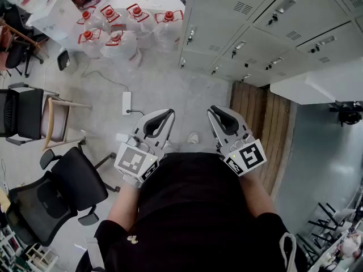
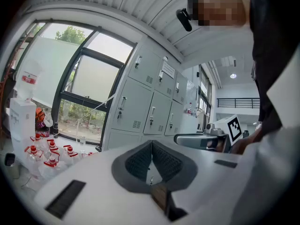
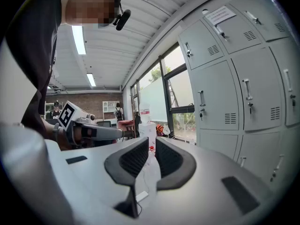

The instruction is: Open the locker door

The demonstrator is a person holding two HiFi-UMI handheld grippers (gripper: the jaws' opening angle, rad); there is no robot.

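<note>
status: left tool (image 1: 168, 113) is at the person's waist, jaws pressed together at the tips, holding nothing. right tool (image 1: 212, 109) is beside it, jaws a thin slit apart, also empty. lockers (image 1: 249, 21) are ahead to the right, well apart from both. every door in view sits shut, so the opening is what's left.

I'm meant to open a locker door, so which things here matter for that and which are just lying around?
For the job:
the grey lockers
the left gripper and the right gripper, both empty and short of the doors

Just lying about:
the water jugs
the black office chair
the wooden chair
the power strip on the floor
</note>
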